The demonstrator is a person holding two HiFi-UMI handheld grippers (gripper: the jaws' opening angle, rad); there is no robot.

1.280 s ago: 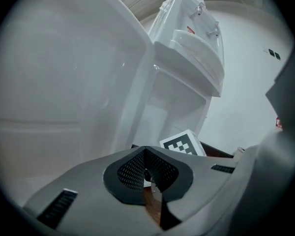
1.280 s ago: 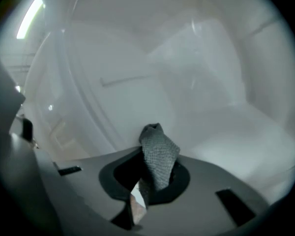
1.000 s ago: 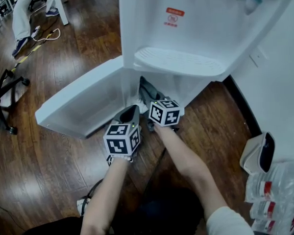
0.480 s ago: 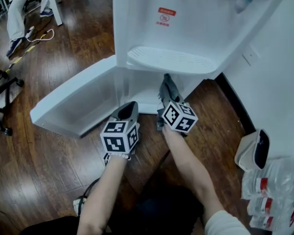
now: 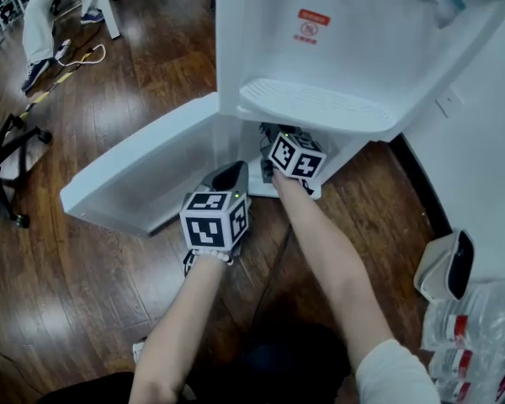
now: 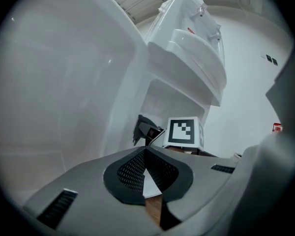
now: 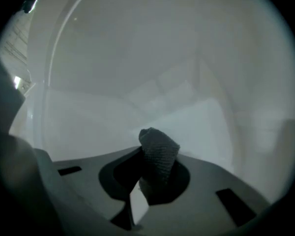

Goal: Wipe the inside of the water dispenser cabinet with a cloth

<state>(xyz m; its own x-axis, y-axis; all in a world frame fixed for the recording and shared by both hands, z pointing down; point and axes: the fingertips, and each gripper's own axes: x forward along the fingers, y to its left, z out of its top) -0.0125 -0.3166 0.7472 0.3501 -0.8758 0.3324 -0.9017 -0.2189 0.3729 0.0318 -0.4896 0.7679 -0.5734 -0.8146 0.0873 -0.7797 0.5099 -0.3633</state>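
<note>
The white water dispenser [image 5: 345, 40] stands ahead with its lower cabinet door [image 5: 143, 167] swung open to the left. My right gripper [image 5: 276, 135] reaches into the cabinet opening under the drip tray [image 5: 311, 108], where its tips are partly hidden. In the right gripper view, that gripper [image 7: 155, 173] is shut on a dark woven cloth [image 7: 159, 151], with the pale cabinet interior [image 7: 187, 107] just ahead. My left gripper [image 5: 227, 175] hangs outside beside the open door. Its jaws [image 6: 145, 154] are shut with nothing in them. The cloth [image 6: 141, 124] also shows in the left gripper view.
Dark wooden floor [image 5: 84, 293] surrounds the dispenser. A white wall [image 5: 488, 141] runs along the right. A white bin [image 5: 444, 266] and wrapped bottle packs [image 5: 475, 335] sit at the lower right. An office chair [image 5: 4, 158] and a seated person [image 5: 46, 7] are at the far left.
My right gripper has swung forward and up from in front of the dispenser into the cabinet opening, carrying the cloth. The left gripper rose slightly beside the door.
</note>
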